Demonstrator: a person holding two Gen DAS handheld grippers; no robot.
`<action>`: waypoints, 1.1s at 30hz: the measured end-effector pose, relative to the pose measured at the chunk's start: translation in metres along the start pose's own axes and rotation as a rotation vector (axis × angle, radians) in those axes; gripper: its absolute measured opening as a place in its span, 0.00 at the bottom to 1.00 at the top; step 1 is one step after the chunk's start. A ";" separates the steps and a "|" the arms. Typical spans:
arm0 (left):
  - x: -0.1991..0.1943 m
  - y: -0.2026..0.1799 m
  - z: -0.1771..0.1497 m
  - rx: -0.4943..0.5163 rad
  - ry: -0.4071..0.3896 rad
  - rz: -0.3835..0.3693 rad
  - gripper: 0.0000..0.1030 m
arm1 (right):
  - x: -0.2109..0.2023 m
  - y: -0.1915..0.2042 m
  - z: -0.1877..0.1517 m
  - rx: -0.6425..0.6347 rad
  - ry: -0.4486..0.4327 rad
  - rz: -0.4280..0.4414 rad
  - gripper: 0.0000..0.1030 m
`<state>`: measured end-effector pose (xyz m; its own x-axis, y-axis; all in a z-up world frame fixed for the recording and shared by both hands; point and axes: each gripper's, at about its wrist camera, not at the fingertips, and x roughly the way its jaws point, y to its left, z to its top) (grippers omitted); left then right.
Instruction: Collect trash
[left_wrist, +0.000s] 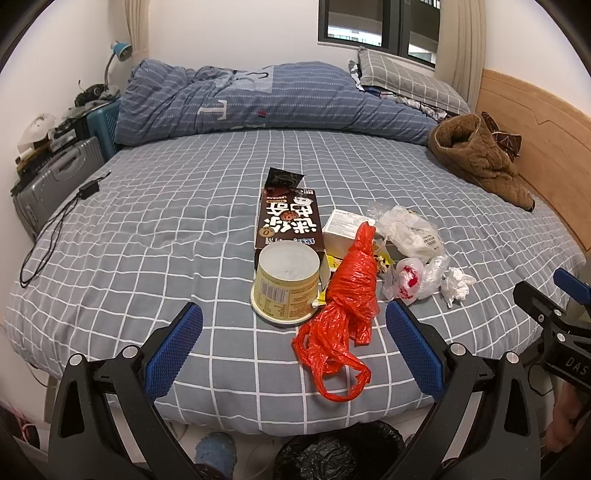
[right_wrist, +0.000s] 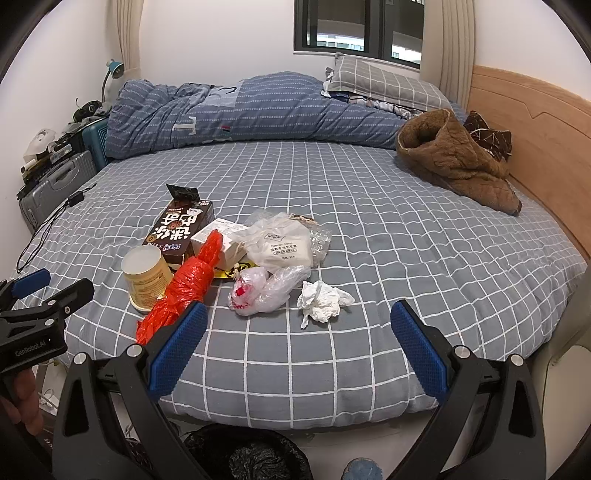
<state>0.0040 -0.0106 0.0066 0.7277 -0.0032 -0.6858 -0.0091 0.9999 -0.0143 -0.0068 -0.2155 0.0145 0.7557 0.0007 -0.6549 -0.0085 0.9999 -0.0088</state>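
You hold two grippers over the near edge of the bed (left_wrist: 129, 229), and both stand wide open with nothing between their blue pads: the left gripper (left_wrist: 294, 325) faces the trash pile head-on, the right gripper (right_wrist: 299, 321) sits further toward the headboard side. The trash lies in one loose cluster close to the near edge, about midway along it. Count it out: one yellow paper cup (left_wrist: 285, 284) upside down, nearest you; one brown snack box (left_wrist: 290, 221) lying flat just behind it and touching it, with one small dark wrapper (left_wrist: 284, 179) at its far end; one white carton (left_wrist: 345, 230) beside the box; one red plastic bag (left_wrist: 347, 291), twisted long, draped from the carton toward the near edge; one white packet (right_wrist: 282, 249) in clear plastic behind the rest; one clear bag with red print (right_wrist: 266, 290) in front of it; one crumpled white tissue (right_wrist: 321, 301) at the headboard end of the cluster, lying just apart from the clear bag. A yellow scrap shows under the red bag, too hidden to identify. One trash bin with a black liner (right_wrist: 251, 456) stands on the floor below the near edge. Elsewhere on the bed you have one rolled blue quilt (left_wrist: 266, 101) along the far edge, one checked pillow (left_wrist: 406, 79), one brown fleece garment (left_wrist: 476, 158) by the headboard, and one black charger with cable (left_wrist: 86, 190) near the foot-end edge.
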 end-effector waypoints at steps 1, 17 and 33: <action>0.000 0.000 0.000 0.000 0.001 0.000 0.94 | 0.000 0.000 0.000 0.000 0.000 0.000 0.93; 0.017 0.003 0.011 -0.015 -0.002 0.010 0.94 | 0.019 -0.007 0.013 -0.046 -0.032 -0.012 0.93; 0.102 0.015 0.017 -0.019 0.092 0.022 0.90 | 0.116 -0.039 0.009 -0.023 0.106 -0.029 0.87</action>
<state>0.0897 0.0041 -0.0517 0.6610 0.0159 -0.7503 -0.0374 0.9992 -0.0117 0.0867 -0.2543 -0.0541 0.6827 -0.0305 -0.7300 -0.0035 0.9990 -0.0450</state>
